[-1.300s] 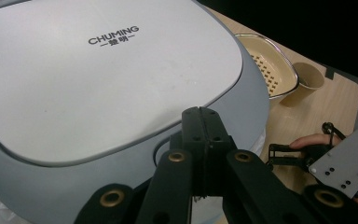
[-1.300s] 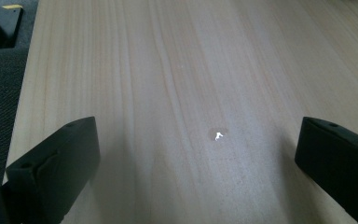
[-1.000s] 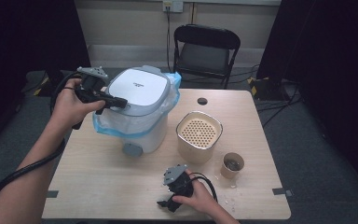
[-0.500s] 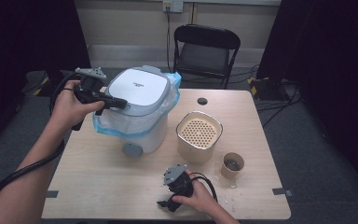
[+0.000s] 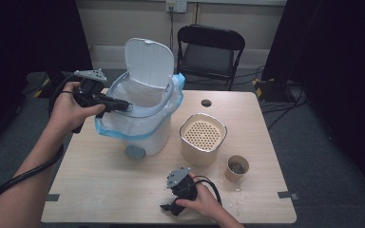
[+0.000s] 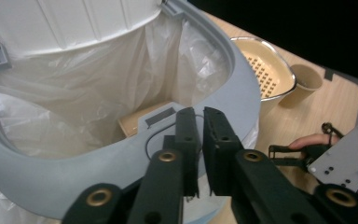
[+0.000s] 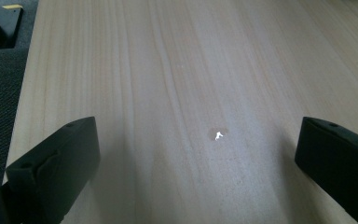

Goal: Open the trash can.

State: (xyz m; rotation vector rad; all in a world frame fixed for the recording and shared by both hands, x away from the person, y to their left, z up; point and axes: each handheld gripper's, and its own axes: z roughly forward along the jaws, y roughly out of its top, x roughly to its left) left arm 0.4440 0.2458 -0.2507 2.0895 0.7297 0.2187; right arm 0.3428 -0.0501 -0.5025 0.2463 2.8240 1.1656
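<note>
The bin [image 5: 140, 118] stands on the table [image 5: 100, 185] with its lid [image 5: 149, 61] up. The left gripper [image 6: 196, 140], pressed together, touches the rim. The right gripper [image 5: 171, 202], spread wide, rests nearby; nothing is thrown away yet.

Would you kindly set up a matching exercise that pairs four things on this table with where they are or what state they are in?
Things:
1. bin lid
2. left gripper
3. right gripper
4. paper cup

Places or states:
A. jaws wide apart above bare table
B. standing right of the cream perforated container
C. raised upright at the back of the bin
D. jaws nearly together at the bin's grey front rim

Pairs: 1-C, 2-D, 3-A, 4-B
</note>
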